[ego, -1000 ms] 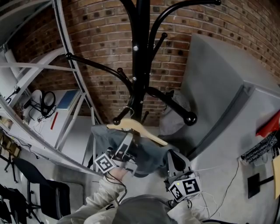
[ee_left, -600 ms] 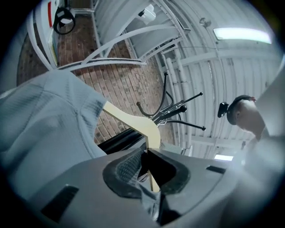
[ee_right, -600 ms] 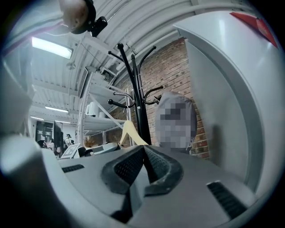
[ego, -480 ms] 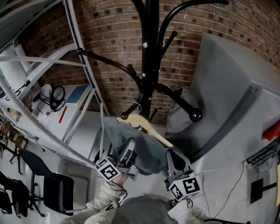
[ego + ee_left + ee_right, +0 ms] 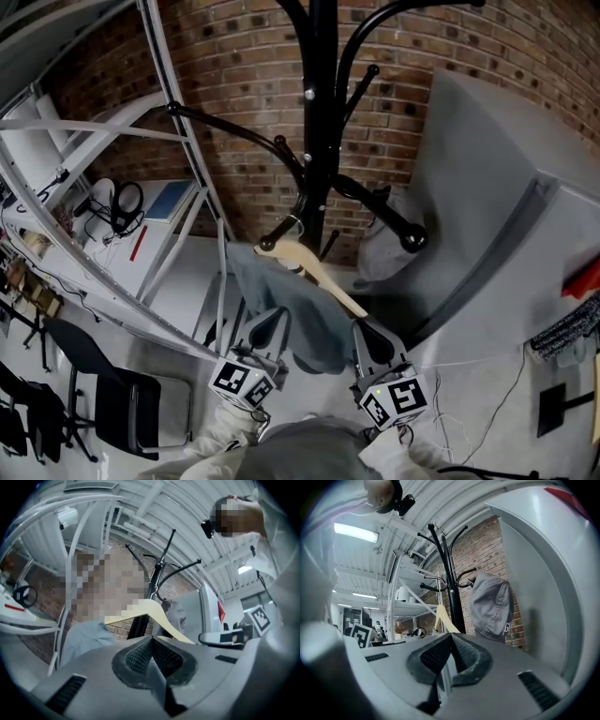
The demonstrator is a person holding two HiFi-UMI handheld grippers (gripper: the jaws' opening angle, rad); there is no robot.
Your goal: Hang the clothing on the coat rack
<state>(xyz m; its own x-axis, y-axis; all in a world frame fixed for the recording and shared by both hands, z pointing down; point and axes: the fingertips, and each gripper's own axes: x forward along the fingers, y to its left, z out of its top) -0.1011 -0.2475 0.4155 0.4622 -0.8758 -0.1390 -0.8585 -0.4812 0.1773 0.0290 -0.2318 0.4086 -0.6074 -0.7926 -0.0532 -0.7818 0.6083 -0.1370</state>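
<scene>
A pale wooden hanger (image 5: 323, 277) carries a grey-blue garment (image 5: 298, 323), and its wire hook sits over a low arm of the black coat rack (image 5: 321, 112). My left gripper (image 5: 271, 321) is just below the garment's left side, apart from the cloth. Its jaws have just been closing and now meet with nothing between them (image 5: 151, 639). The hanger (image 5: 161, 618) and garment (image 5: 84, 637) lie beyond them. My right gripper (image 5: 368, 330) is under the hanger's right end, shut and empty (image 5: 450, 637), pointing at the rack (image 5: 449, 581).
A grey cap (image 5: 380, 251) hangs on another low rack arm. A large grey cabinet (image 5: 487, 187) stands close on the right, and a white metal shelf frame (image 5: 178, 141) on the left. A brick wall (image 5: 234, 56) is behind, and a black chair (image 5: 112, 403) stands at lower left.
The left gripper has drawn back off the garment toward me, rolled over and shut. The garment stays hanging on the rack arm. The right gripper has hardly moved.
</scene>
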